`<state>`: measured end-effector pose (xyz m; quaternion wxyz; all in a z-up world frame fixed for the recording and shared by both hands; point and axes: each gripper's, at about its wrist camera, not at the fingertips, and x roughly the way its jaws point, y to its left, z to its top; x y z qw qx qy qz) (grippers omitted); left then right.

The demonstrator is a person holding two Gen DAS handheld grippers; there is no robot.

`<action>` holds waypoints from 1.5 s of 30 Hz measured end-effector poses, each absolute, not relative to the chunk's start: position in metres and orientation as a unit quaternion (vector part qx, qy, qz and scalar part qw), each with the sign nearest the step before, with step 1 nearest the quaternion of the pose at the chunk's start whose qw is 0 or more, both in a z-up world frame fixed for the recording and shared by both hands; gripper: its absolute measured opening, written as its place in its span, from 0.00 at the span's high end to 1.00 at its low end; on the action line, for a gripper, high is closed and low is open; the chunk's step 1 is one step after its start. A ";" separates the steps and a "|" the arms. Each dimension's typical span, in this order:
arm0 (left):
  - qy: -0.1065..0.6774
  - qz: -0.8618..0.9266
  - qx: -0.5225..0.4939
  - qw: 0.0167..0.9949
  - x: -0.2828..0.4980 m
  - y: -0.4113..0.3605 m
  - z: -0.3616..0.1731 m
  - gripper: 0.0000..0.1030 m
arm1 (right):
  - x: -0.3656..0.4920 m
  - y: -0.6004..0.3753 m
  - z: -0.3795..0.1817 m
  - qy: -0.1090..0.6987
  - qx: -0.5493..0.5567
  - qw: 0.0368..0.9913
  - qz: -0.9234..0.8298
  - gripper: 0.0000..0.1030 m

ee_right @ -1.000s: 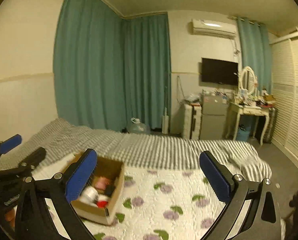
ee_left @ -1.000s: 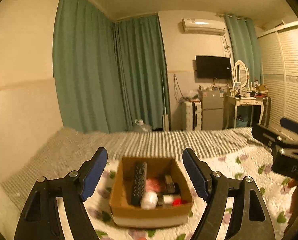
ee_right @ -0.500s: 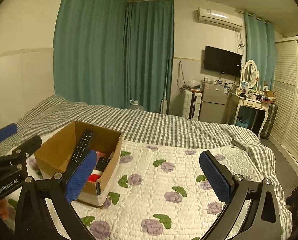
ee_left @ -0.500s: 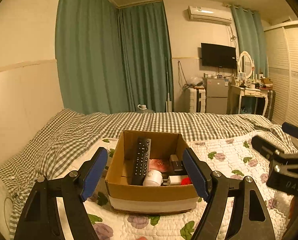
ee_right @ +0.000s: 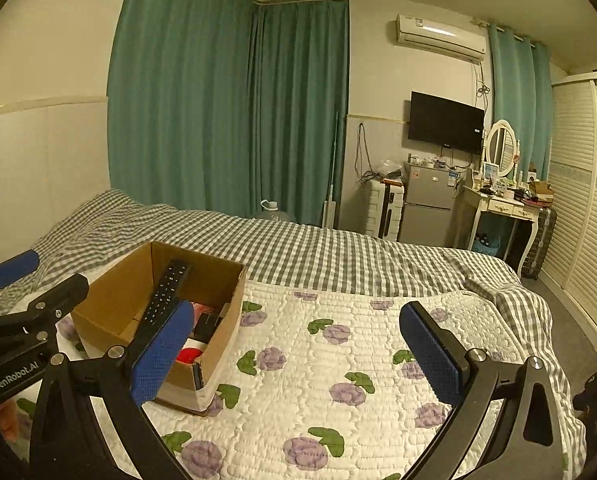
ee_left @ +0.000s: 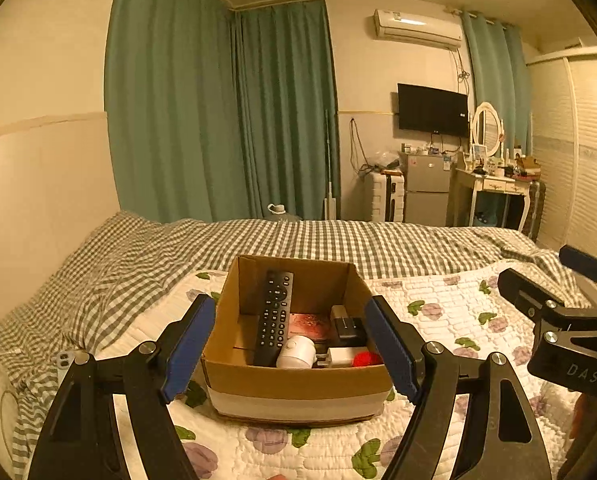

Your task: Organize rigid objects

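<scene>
One cardboard box (ee_left: pixel 298 380) rests on the floral quilt (ee_right: pixel 338 360), holding one black remote (ee_left: pixel 275 320), one white round item (ee_left: pixel 296 356) and one red item (ee_left: pixel 367 359), so the left gripper (ee_left: pixel 290 348), jaws apart and empty, should descend squarely over the remote, while the right gripper (ee_right: pixel 298 356) hangs equally spread.
</scene>
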<state>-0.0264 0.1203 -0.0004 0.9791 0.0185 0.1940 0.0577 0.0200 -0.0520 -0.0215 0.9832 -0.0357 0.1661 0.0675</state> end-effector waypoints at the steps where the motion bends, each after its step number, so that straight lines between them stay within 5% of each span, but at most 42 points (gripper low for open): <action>1: 0.195 0.057 0.016 0.979 -0.026 0.121 0.000 0.22 | 0.020 -0.053 -0.021 0.167 -0.035 0.983 0.067 0.00; 45: 0.207 0.052 0.017 0.977 -0.024 0.120 -0.005 0.22 | 0.023 -0.057 -0.024 0.180 -0.027 0.982 0.059 0.00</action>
